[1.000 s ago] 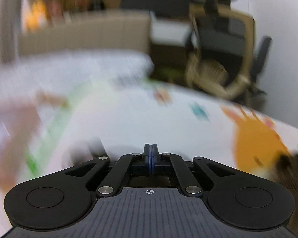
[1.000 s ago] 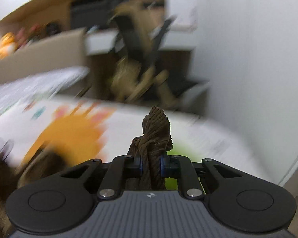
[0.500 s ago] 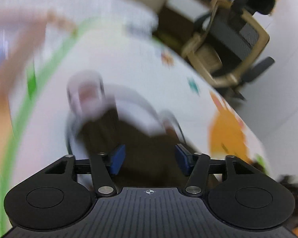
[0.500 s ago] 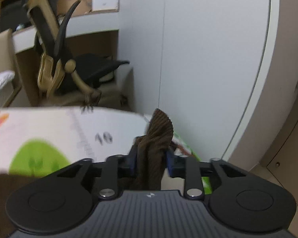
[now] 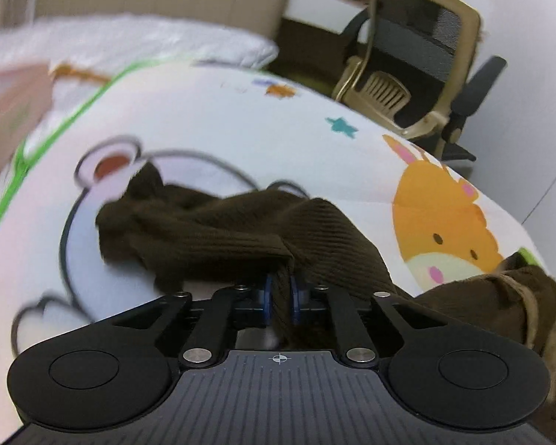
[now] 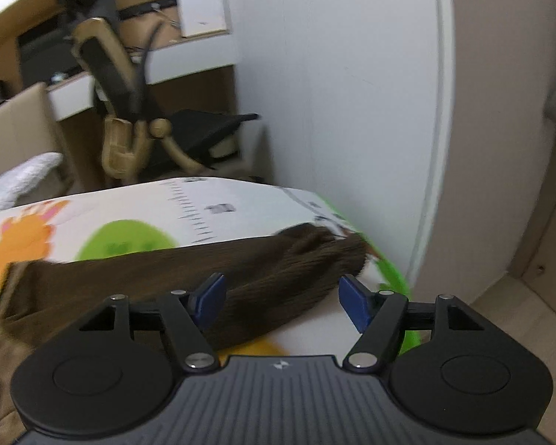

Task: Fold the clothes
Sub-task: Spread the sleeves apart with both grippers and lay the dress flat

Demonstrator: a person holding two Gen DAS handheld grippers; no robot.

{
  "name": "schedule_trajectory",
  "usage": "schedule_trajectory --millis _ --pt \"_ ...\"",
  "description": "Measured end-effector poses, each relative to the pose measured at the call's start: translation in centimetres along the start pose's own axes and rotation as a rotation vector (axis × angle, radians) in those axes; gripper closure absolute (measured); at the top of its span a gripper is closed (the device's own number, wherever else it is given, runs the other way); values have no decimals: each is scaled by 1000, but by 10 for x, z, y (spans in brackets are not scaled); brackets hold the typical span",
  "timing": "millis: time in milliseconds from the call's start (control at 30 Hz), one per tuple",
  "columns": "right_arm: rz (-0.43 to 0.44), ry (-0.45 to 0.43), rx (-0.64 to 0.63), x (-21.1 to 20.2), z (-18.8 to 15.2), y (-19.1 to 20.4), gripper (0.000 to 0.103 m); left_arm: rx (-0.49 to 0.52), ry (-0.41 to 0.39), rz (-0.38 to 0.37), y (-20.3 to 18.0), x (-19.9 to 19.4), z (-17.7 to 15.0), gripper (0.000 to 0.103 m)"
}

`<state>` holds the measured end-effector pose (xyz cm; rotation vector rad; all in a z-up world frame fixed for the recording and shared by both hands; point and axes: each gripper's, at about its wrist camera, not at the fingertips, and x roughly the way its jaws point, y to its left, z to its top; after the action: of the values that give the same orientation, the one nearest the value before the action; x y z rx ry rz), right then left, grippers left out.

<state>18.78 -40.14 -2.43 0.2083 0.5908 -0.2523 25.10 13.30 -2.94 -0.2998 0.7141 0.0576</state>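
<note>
A dark brown ribbed garment (image 5: 218, 230) lies crumpled on a cartoon-print play mat (image 5: 241, 118). My left gripper (image 5: 280, 298) is shut on a fold of the brown garment, which bunches up just ahead of the fingers. In the right wrist view a stretched-out part of the same brown garment (image 6: 218, 270) lies flat near the mat's right corner. My right gripper (image 6: 281, 306) is open and empty, its blue pads (image 6: 354, 306) spread just above that part.
A tan and black office chair (image 5: 419, 74) stands beyond the mat's far edge, and also shows in the right wrist view (image 6: 126, 111). A white blanket (image 5: 129, 40) lies at the far left. A white wall (image 6: 333, 92) and bare floor (image 6: 519, 315) border the mat on the right.
My left gripper opened over the brown garment and has now shut on a fold of it. My right gripper let go of the garment, which now lies stretched on the mat.
</note>
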Motion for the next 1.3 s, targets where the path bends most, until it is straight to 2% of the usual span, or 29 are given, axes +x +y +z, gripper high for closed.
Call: schedule_trajectory --millis 100,167,333,400,467,500,567,633,667,767,867,1000,1133,1200,1267,1300 --pt "81 -29 -71 -18 -8 26 31 41 -37 19 -8 0 13 94" --pt "137 -58 -139 -29 -11 48 26 65 -99 39 -8 -8 31 94" --pt "254 -112 -248 -41 2 102 24 104 -317 152 1 -28 86 94" --pt "267 -130 -287 -40 6 123 21 110 -382 199 8 -28 100 93" --pt "276 -106 -304 -26 4 144 21 96 -391 240 21 -21 105 87" --pt "282 -76 -290 -17 0 151 21 67 -367 233 28 -17 102 82" --pt "301 -26 -255 -5 -11 162 21 -9 -283 148 44 -13 83 49" --pt "329 5 -227 -1 -24 166 21 -18 -213 34 50 -15 51 36" --pt "342 16 -220 -1 -31 166 21 -4 -176 7 50 -18 36 32" --pt "419 61 -310 -32 -38 164 21 68 -76 -54 48 -37 0 26" --pt "495 107 -403 -64 -45 161 21 206 25 -142 46 -64 -24 14" --pt "594 214 -535 -113 -69 151 19 375 106 -144 45 -92 -59 12" --pt "605 259 -768 -155 -121 156 18 512 100 -61 44 -103 -83 9" --pt "618 235 -796 -172 -135 158 17 520 72 -19 48 -110 -86 7" --pt "608 185 -827 -187 -149 162 17 548 20 96 48 -115 -88 8" --pt "579 150 -858 -191 -155 167 17 547 6 91 50 -122 -90 8"
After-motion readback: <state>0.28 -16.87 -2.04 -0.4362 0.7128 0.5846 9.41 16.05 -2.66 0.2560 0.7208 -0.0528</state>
